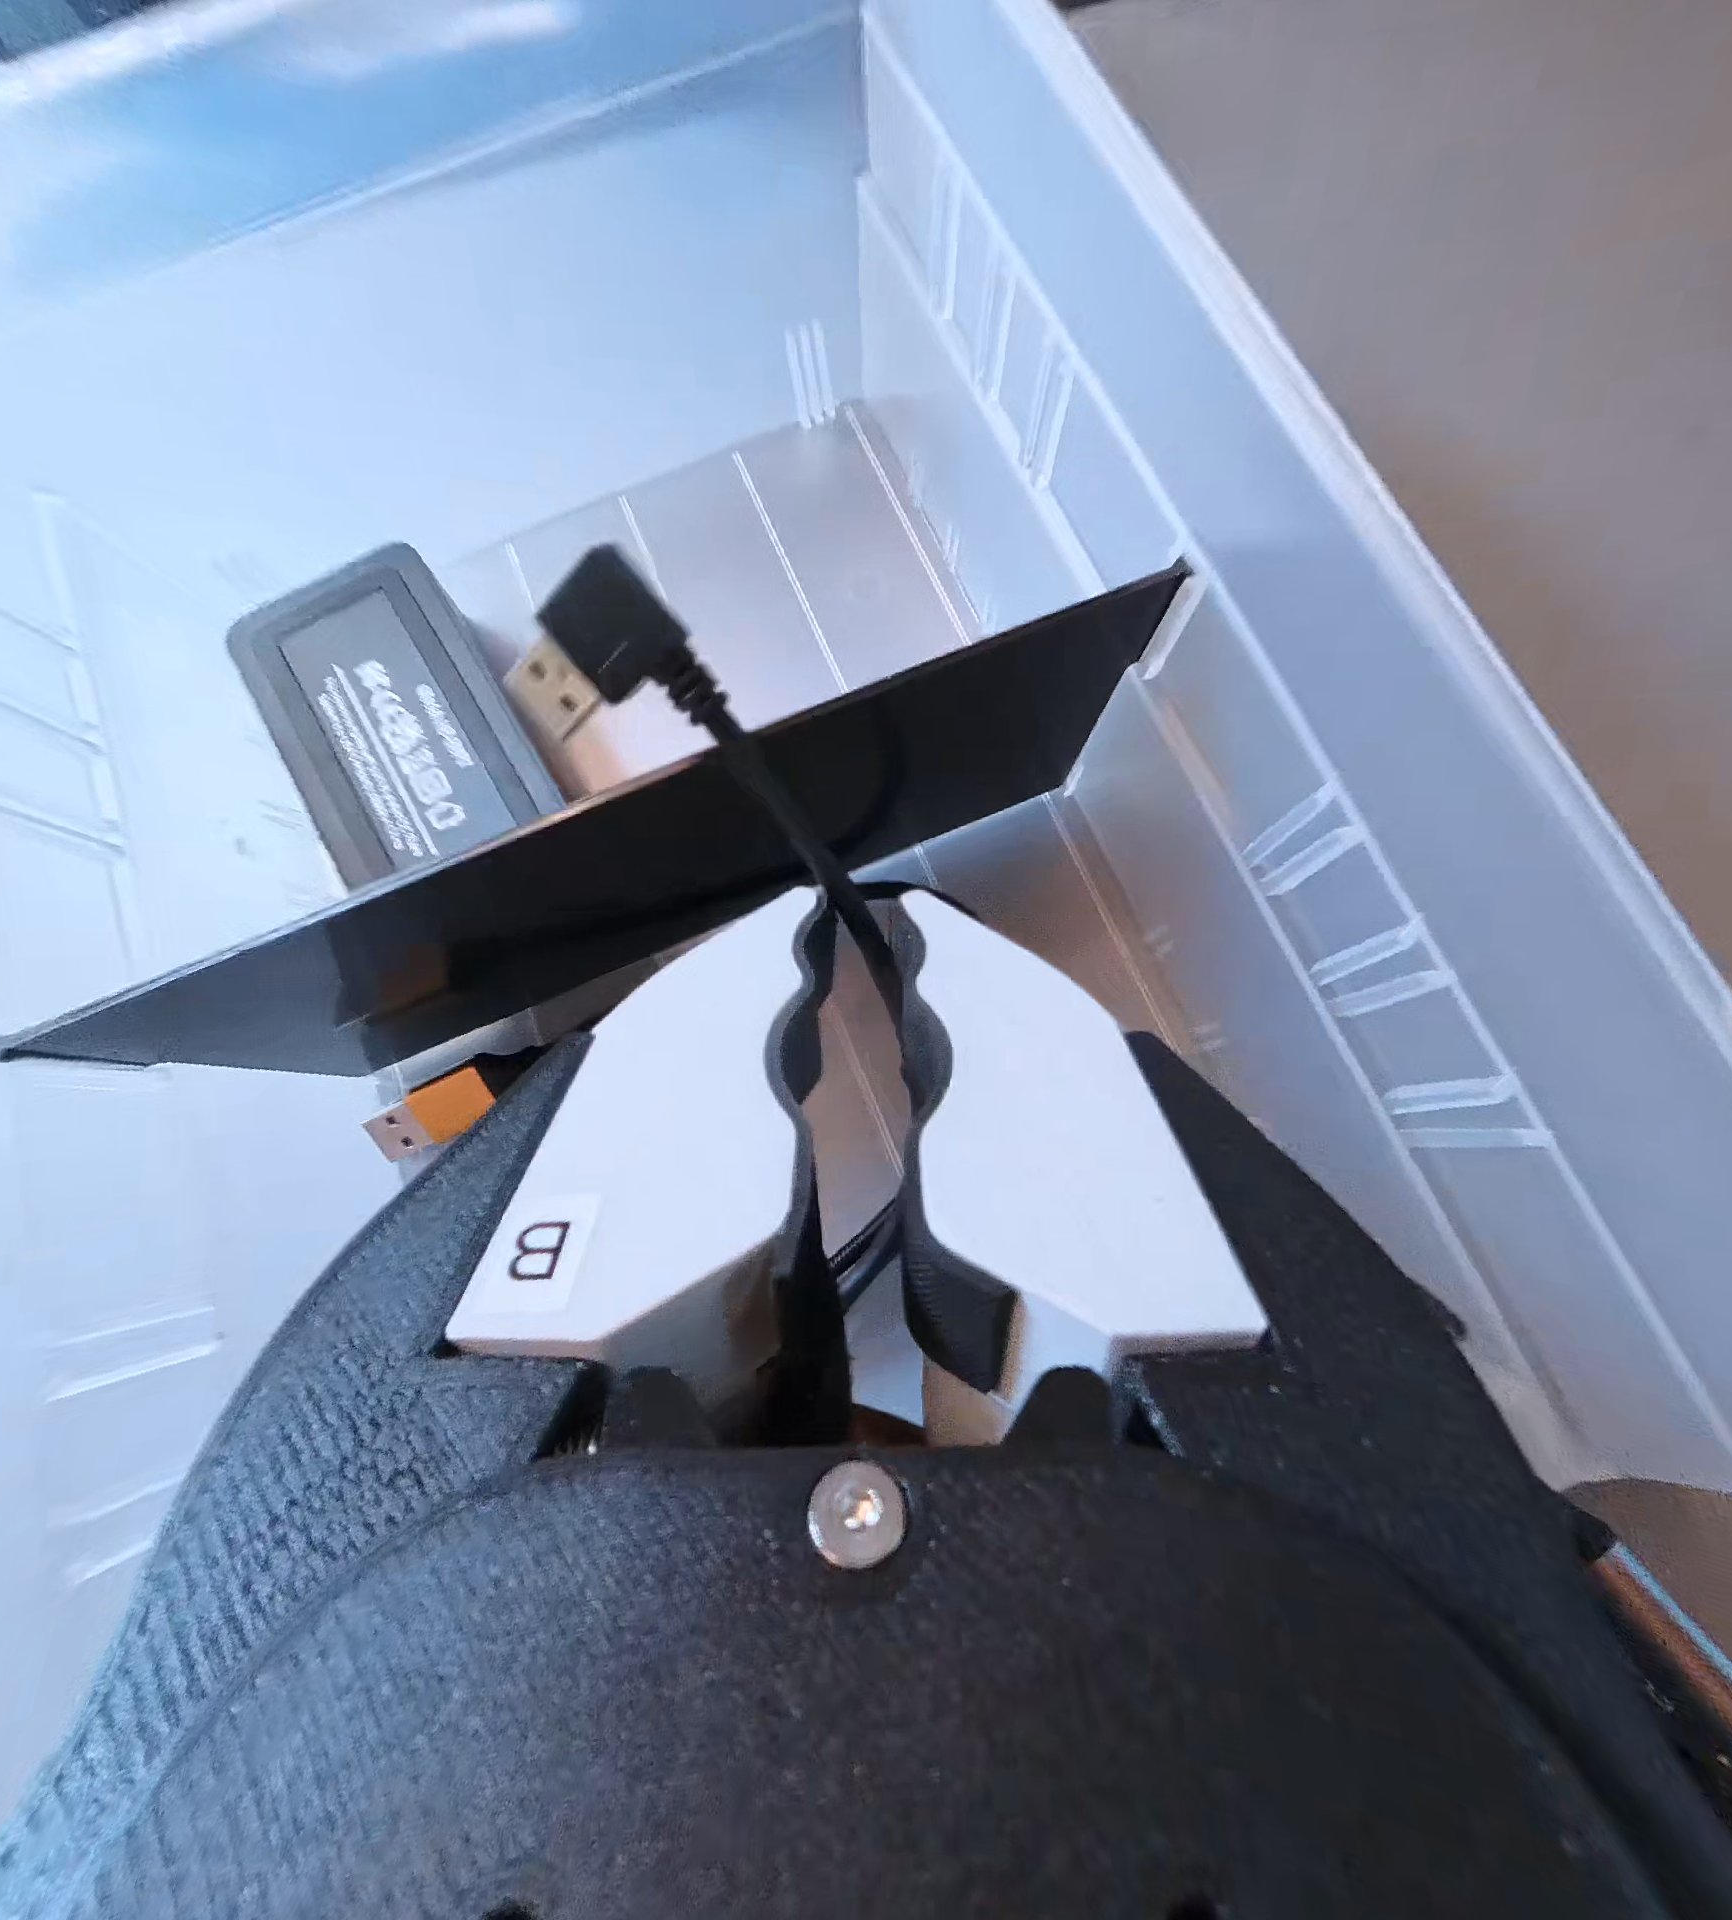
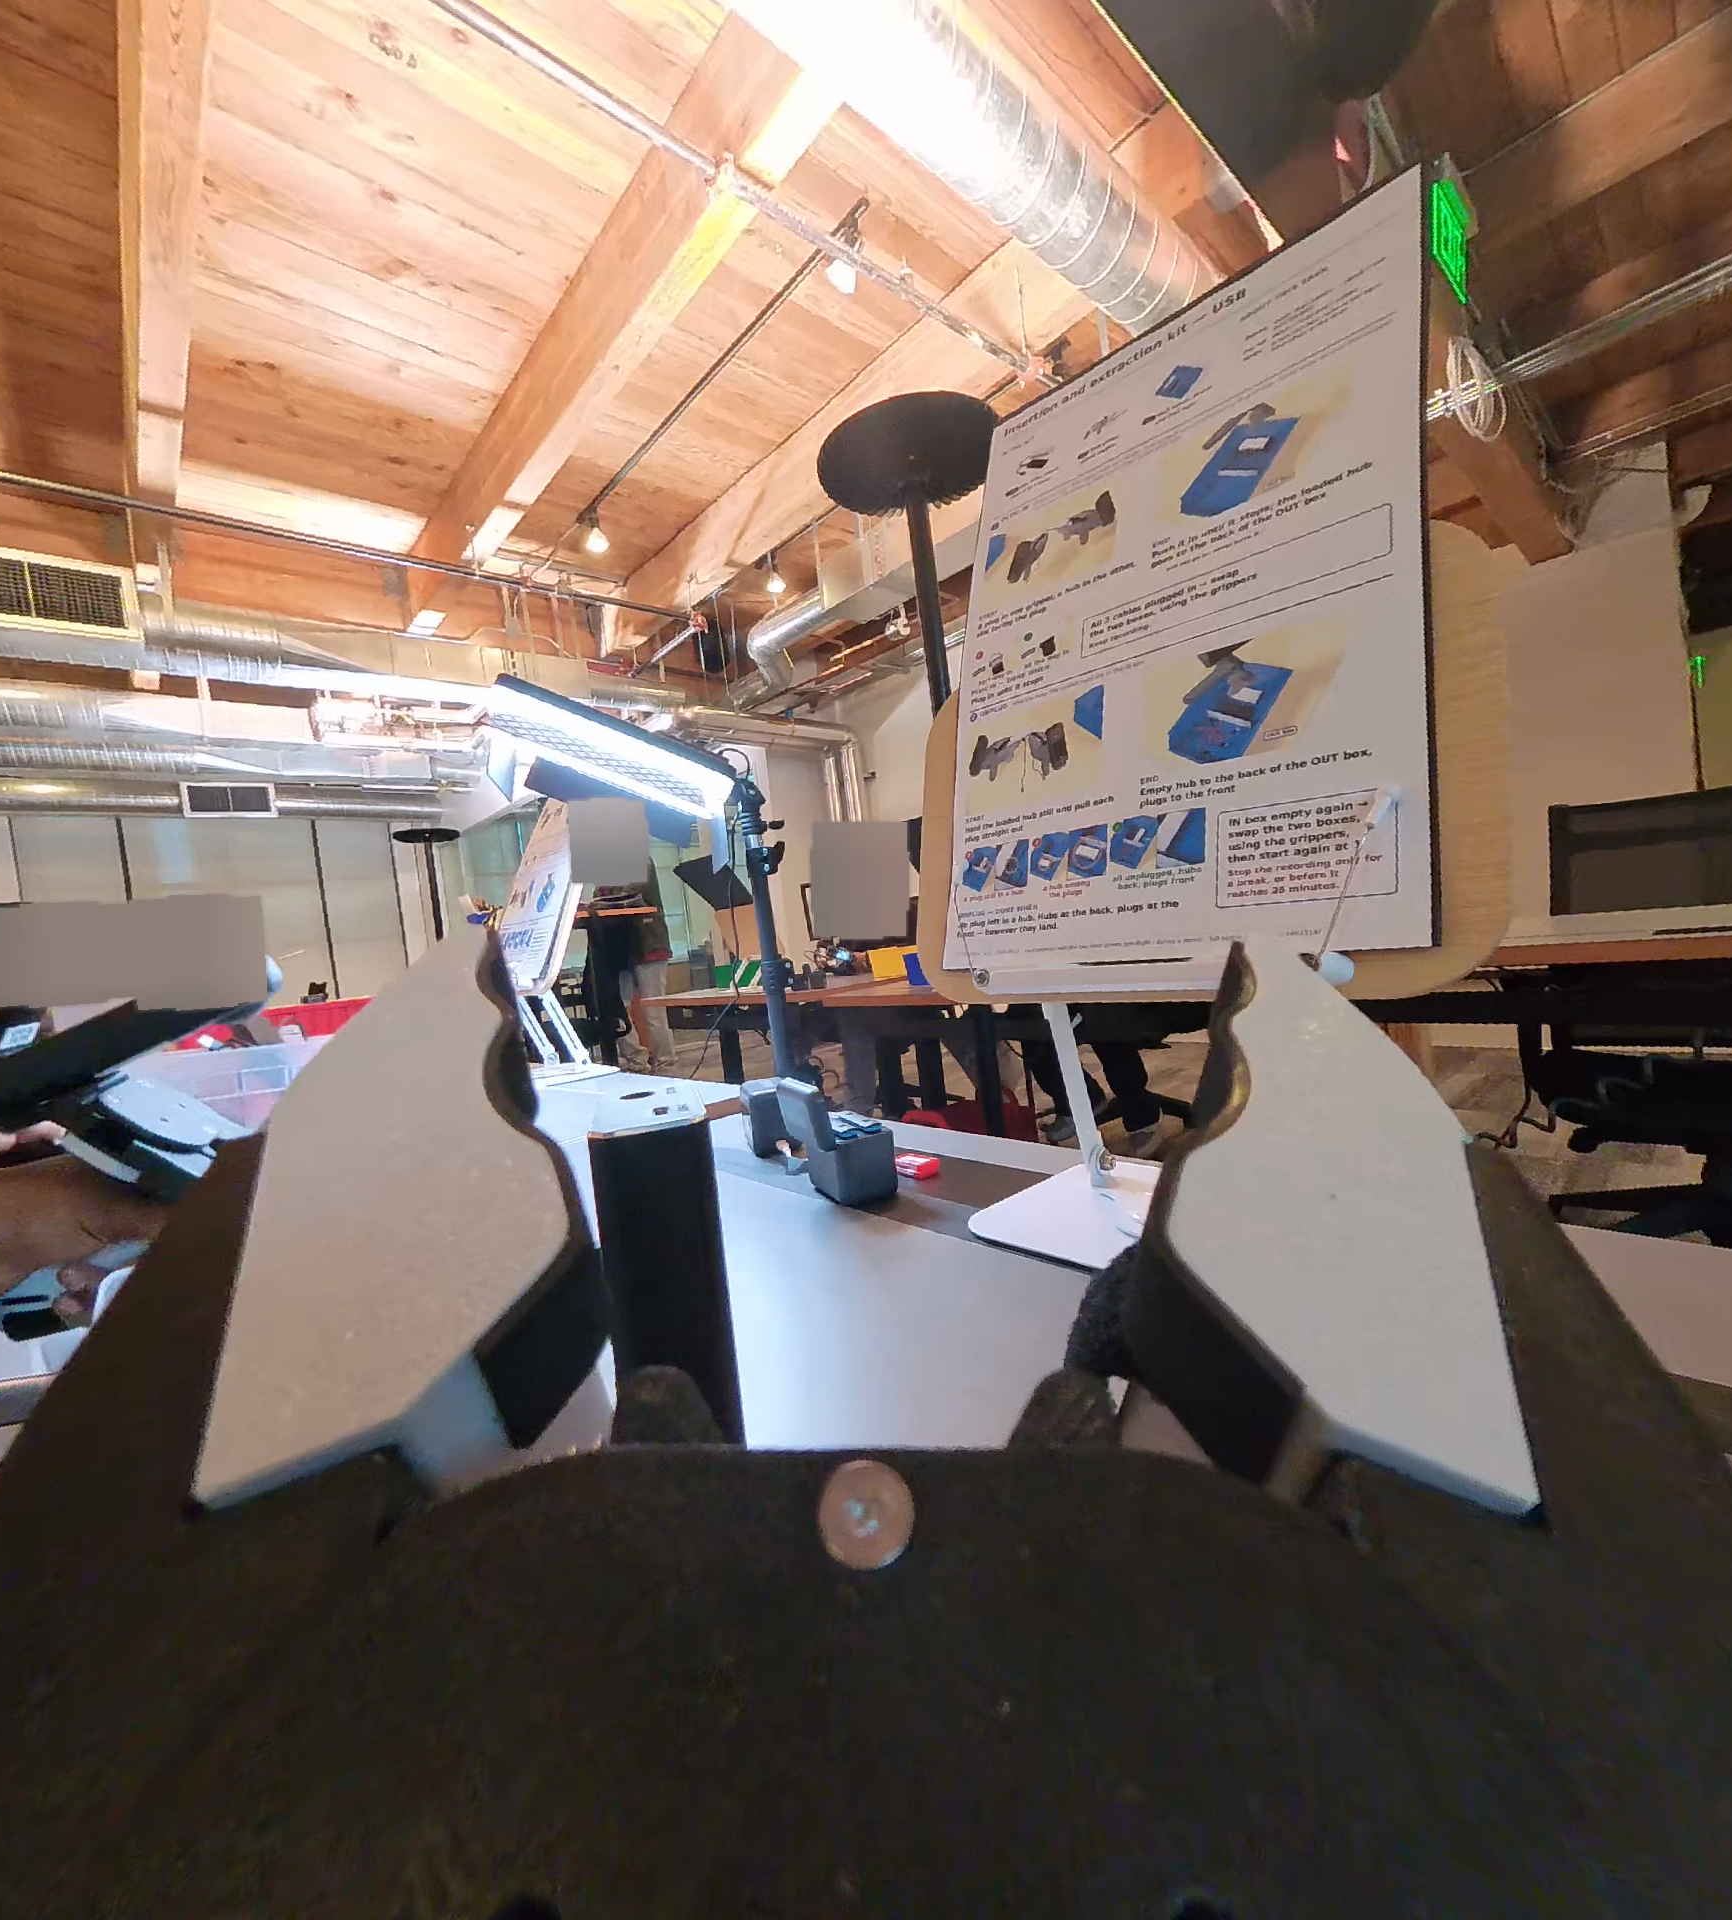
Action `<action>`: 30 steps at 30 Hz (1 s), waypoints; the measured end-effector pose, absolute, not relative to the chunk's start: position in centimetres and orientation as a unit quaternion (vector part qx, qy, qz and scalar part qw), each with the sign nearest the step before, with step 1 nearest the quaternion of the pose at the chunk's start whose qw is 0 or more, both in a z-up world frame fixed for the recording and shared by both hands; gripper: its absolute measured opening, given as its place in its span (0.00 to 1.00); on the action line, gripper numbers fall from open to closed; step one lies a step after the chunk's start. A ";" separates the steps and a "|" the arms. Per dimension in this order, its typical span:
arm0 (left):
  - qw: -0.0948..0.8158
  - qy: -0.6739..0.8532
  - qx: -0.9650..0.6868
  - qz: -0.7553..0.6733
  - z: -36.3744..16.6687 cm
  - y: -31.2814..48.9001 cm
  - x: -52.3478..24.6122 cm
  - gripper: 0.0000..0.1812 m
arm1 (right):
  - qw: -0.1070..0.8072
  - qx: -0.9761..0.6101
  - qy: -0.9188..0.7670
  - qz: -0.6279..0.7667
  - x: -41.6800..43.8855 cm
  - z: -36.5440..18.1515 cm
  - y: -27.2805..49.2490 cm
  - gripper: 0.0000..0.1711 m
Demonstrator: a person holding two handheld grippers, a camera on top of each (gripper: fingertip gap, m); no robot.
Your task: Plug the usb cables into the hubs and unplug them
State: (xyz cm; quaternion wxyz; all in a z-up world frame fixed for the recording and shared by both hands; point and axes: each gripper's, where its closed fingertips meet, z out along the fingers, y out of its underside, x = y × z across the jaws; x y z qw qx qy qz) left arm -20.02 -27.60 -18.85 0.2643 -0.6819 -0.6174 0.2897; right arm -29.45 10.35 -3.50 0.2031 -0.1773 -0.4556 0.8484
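Black cable [image 1: 846,914] sits pinched in my left gripper [image 1: 854,920], jaws closed on it, its angled plug [image 1: 618,634] hanging over the clear bin [image 1: 1257,779] beside a hub [image 1: 384,717]; my right gripper [image 2: 867,1049] is spread wide, holding nothing, above the table [image 2: 893,1309]

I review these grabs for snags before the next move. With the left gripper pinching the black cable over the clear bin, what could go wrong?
1. The left gripper holds the thin black cable, not its angled plug; the plug may swing, making aiming hard.
2. The cable crosses the black divider, so pulling could catch there.
3. The right gripper is open, facing the room, so nothing steadies the grey hub.
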 end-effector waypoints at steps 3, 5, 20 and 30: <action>0.297 -0.606 -0.653 0.345 -15.7 -28.1 -19.8 0.04 | 0.199 -0.177 -0.458 0.848 -29.4 -3.6 10.2 0.72; 0.323 -0.585 -0.629 0.397 -12.6 -28.3 -19.5 0.04 | 0.197 -0.175 -0.458 0.849 -29.3 -3.6 10.1 0.72; 0.815 -0.082 -0.506 0.269 7.3 -8.1 -12.1 0.02 | 0.239 -0.128 -0.396 0.877 -26.4 0.2 12.1 0.55; 0.901 -0.008 -0.410 -0.144 0.8 -4.2 -9.4 0.03 | 0.197 -0.058 -0.372 0.905 -21.5 2.7 11.1 0.41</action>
